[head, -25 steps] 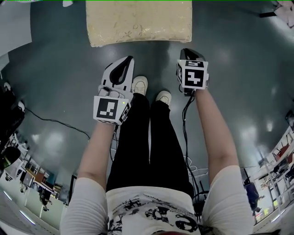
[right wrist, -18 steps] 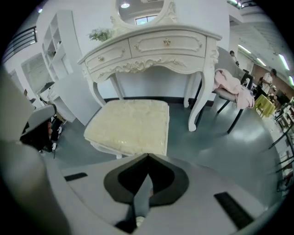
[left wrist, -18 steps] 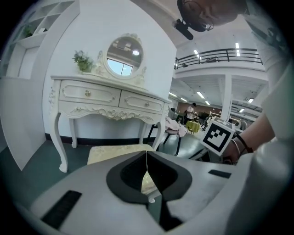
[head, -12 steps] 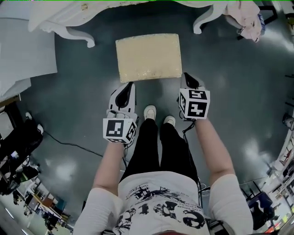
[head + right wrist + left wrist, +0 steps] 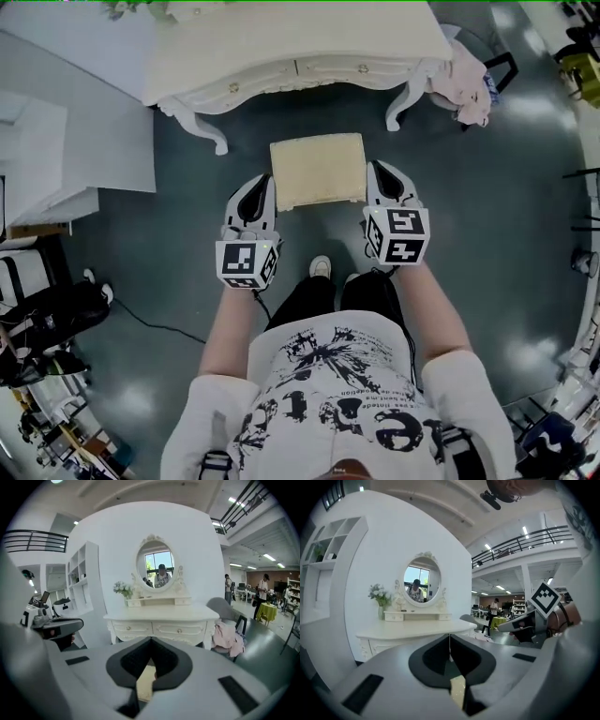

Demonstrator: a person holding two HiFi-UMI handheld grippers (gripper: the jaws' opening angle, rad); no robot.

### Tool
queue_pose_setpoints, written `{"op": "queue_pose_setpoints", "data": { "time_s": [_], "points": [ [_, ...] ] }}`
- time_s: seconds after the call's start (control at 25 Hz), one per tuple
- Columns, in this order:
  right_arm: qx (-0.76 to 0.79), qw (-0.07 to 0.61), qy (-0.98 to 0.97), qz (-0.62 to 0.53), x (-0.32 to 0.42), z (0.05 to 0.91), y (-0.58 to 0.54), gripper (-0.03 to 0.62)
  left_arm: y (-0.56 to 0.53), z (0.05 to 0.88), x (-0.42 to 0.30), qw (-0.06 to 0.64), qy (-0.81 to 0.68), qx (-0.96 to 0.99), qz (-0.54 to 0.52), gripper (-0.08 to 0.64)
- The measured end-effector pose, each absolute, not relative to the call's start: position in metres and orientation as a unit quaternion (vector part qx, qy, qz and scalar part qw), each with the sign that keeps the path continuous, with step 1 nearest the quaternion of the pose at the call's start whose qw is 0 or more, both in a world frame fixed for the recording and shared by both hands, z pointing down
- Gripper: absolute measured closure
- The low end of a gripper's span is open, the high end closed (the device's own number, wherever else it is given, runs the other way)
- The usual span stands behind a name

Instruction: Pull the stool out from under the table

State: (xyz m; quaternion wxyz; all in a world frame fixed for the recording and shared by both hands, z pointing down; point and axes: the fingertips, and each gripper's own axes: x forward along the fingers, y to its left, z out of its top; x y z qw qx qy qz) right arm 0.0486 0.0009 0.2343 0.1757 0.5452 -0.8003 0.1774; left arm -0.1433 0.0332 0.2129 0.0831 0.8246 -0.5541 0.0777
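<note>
While both grippers hang in front of the person at about chest height, the stool [image 5: 317,169] stands on the dark floor [image 5: 487,234] just in front of the white desk [image 5: 300,47], its cream cushion facing up. Floor shows between the stool's far edge and the desk's front; the wide lens makes it hard to judge, but the stool looks clear of the desk top, roughly midway between the two curved front legs. From the head view, the left gripper [image 5: 261,183] lines up beside the stool's near left corner and the right gripper [image 5: 381,169] beside its right edge, yet neither touches it. Both gripper views look across at the desk, with the stool showing only as a cream sliver below. The left jaws are clenched, tips meeting with nothing between them, and the right jaws are likewise closed tight and empty. An oval mirror [image 5: 159,569] rises at the back of the desk, with flowers [image 5: 123,590] to its left. Pink cloth [image 5: 227,639] lies on a chair beside the desk's right end. One shoe [image 5: 321,266] shows near the stool.
</note>
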Motion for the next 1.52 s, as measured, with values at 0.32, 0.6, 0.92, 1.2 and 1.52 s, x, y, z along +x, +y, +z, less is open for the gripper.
{"op": "queue_pose_setpoints", "data": {
  "time_s": [0.32, 0.6, 0.92, 1.2, 1.52],
  "points": [
    [0.526, 0.107, -0.843, 0.035, 0.024, 0.103, 0.023, 0.575, 0.044, 0.101, -0.16, 0.024, -0.564, 0.825, 0.042, 0.538],
    [0.521, 0.071, -0.85, -0.029, 0.018, 0.046, 0.033, 0.575, 0.05, 0.027, -0.16, -0.011, -0.559, 0.829, 0.002, 0.54],
    [0.508, 0.065, -0.858, -0.049, 0.011, 0.035, 0.04, 0.575, 0.056, 0.018, -0.167, 0.011, -0.56, 0.828, -0.006, 0.54],
    [0.502, 0.055, -0.862, -0.041, 0.003, 0.03, 0.04, 0.575, 0.054, 0.017, -0.159, -0.017, -0.549, 0.835, 0.007, 0.539],
    [0.505, 0.034, -0.862, -0.025, 0.0, 0.021, 0.027, 0.575, 0.047, 0.009, -0.159, -0.028, -0.548, 0.836, -0.001, 0.54]
  ]
}}
